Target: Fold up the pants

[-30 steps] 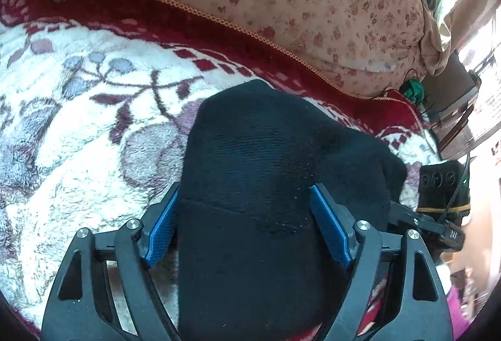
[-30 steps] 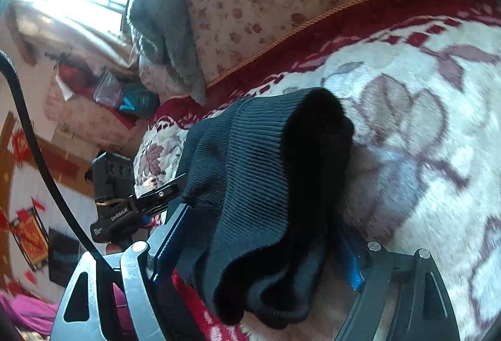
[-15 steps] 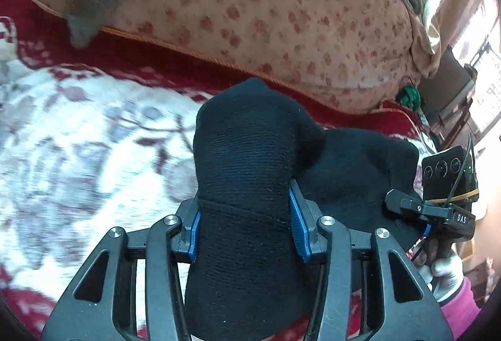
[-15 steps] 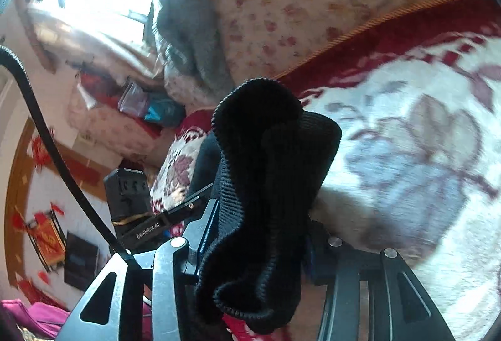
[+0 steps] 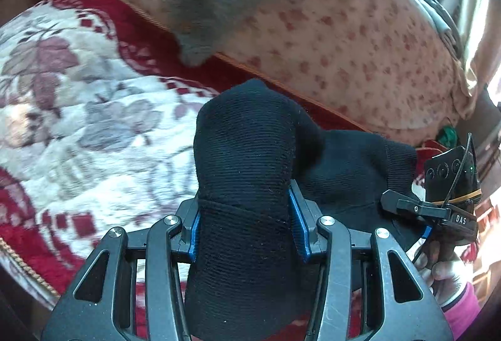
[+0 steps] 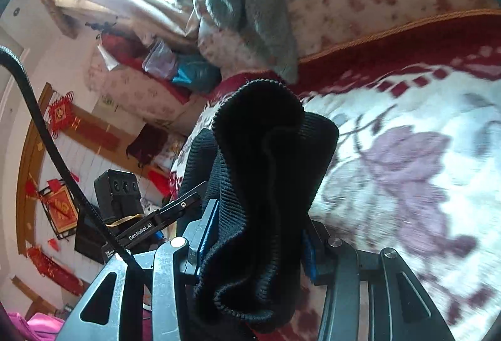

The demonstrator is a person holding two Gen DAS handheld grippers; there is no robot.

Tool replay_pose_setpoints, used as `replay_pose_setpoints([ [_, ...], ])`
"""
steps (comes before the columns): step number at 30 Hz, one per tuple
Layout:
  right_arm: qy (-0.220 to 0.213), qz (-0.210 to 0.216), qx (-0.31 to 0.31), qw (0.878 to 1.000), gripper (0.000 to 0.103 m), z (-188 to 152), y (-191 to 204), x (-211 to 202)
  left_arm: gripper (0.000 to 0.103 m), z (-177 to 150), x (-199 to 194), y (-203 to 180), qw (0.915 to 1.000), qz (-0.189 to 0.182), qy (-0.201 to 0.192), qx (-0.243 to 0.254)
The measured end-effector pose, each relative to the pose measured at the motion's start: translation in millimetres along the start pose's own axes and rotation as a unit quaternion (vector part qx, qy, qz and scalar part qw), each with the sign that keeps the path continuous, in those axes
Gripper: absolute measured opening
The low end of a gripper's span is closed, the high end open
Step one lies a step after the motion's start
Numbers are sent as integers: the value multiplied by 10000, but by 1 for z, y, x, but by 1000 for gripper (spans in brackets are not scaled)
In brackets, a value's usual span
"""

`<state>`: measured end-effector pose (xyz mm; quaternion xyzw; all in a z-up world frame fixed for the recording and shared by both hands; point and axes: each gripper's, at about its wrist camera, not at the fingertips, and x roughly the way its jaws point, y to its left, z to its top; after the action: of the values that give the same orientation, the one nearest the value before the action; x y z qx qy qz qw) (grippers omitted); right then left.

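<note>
Both jaws have clamped since a second ago: the left hand-held gripper (image 5: 247,225) now pinches a bunched black fold of the pants (image 5: 247,159), lifted off the bed blanket (image 5: 94,128) toward 12 o'clock. The right hand-held gripper (image 6: 256,234) pinches the ribbed end likewise. A fold carry seems under way. One pair of pants, two grippers, one floral pillow (image 5: 344,37).
</note>
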<state>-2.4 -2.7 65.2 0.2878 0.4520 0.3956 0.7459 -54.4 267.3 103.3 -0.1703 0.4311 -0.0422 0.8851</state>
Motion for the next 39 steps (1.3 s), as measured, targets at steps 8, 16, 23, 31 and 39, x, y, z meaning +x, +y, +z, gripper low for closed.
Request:
replay_pose_setpoints([
  [8, 445, -154, 23, 9989, 44, 5, -4, 52, 45, -12, 6, 40, 9991, 225, 63, -346],
  [16, 655, -558, 153, 9962, 47, 5, -25, 63, 50, -18, 20, 47, 9990, 243, 147, -355],
  [23, 608, -850, 438, 9936, 55, 6, -35, 50, 60, -19, 20, 45, 9982, 390, 210, -412],
  [31, 71, -1350, -29, 9908, 55, 10, 6, 5, 60, -17, -11, 22, 9911, 1301, -290, -62],
  [39, -140, -1683, -875, 9817, 55, -1, 59, 2, 60, -24, -36, -7, 9800, 1822, -757, 258],
])
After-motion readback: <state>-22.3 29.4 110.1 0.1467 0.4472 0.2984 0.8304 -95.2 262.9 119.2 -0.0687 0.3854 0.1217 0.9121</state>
